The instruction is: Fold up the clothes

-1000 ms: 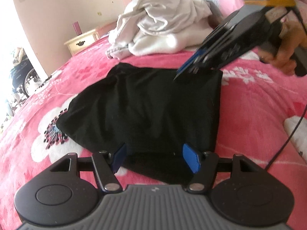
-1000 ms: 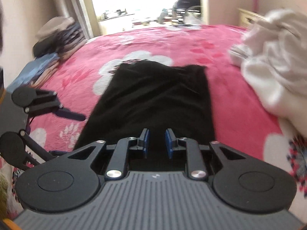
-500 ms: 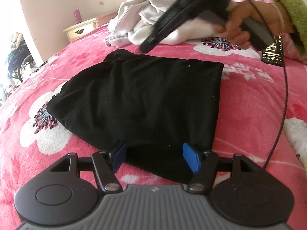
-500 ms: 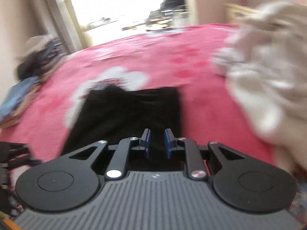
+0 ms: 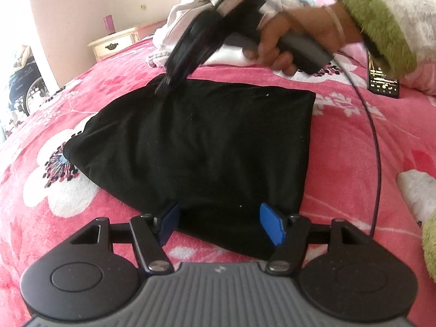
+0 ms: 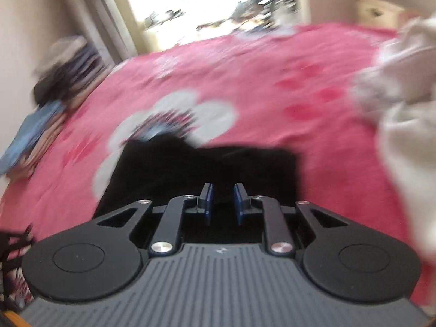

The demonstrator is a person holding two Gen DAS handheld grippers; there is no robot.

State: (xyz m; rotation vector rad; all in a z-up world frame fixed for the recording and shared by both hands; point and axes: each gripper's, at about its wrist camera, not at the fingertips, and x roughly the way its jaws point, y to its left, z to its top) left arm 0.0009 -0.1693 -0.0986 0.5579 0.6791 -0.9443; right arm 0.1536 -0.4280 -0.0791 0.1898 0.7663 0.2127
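We see a black garment [image 5: 196, 141] lying folded to a rough rectangle on the pink flowered bed [image 5: 354, 147], at the centre of the left wrist view. Our left gripper [image 5: 222, 224] sits at the 6 o'clock edge of the cloth, its blue fingers spread wide and released, with the near hem lying between them but not pinched. Our right gripper [image 5: 163, 85], held in a hand [image 5: 286, 41], comes in from 1 o'clock and its tip meets the far corner of the cloth at 11 o'clock. In its own blurred view the right gripper [image 6: 222, 203] shows its fingers a narrow gap apart; whether they pinch cloth we cannot tell. A heap of white clothes [image 5: 190, 21] lies beyond at 12 o'clock, a phone [image 5: 382, 81] at 2 o'clock.

We judge the garment light, limp and slack: it will sag and slide on the fleecy bed, so it is best taken at corners or along a folded edge, both layers together.

Compared with one second ago, the right gripper has swung from the cloth's far right corner across to its far left corner. The left gripper has kept its place and its spread, and the garment's outline is much the same.
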